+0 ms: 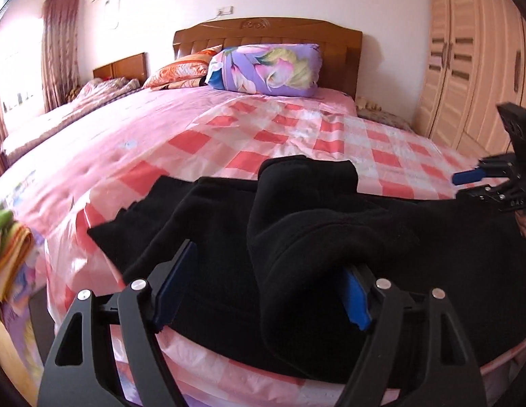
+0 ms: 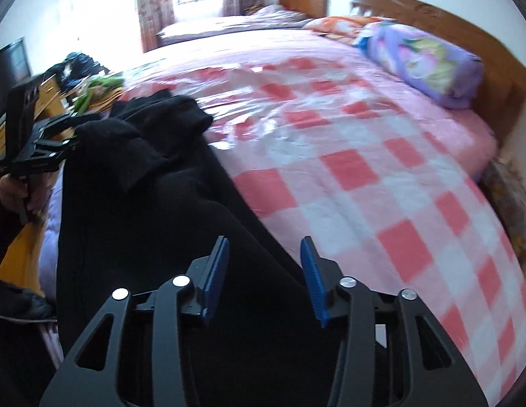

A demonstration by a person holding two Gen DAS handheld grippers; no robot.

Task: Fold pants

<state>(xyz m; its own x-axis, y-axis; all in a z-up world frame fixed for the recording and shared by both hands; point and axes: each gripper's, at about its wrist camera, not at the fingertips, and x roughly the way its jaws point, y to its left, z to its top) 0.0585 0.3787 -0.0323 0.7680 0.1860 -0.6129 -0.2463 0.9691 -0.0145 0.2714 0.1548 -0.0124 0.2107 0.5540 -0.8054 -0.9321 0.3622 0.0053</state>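
The black pants [image 1: 296, 230] lie across the near edge of the bed [image 1: 201, 118], bunched rather than flat, on the pink checked cover. In the left wrist view their long axis runs from nine o'clock to three o'clock, a crumpled hump rising toward twelve in the middle.

The left gripper [image 1: 263, 288] is right in that hump: its blue pads stand wide apart, with a thick fold of black fabric draped between them and over the right pad. The jaws are spread, not pinching, so the cloth rests in the gap rather than being held. Out at three o'clock in this view sits the right gripper [image 1: 466, 183], at the far end of the garment.

Switch to the right wrist view: the right gripper [image 2: 264, 271] also has its pads apart, nothing between them but dark cloth below. From here the pants [image 2: 144, 186] stretch away toward ten o'clock, ending in the heap where the left gripper [image 2: 56, 139] is, its fingertips hidden by the fabric.

So each tool sits at one end of the long axis. My read: the fold hinges on that line, one end carried along it onto the other. The left is nearer the bulk of the cloth, and the heap there probably needs smoothing first.
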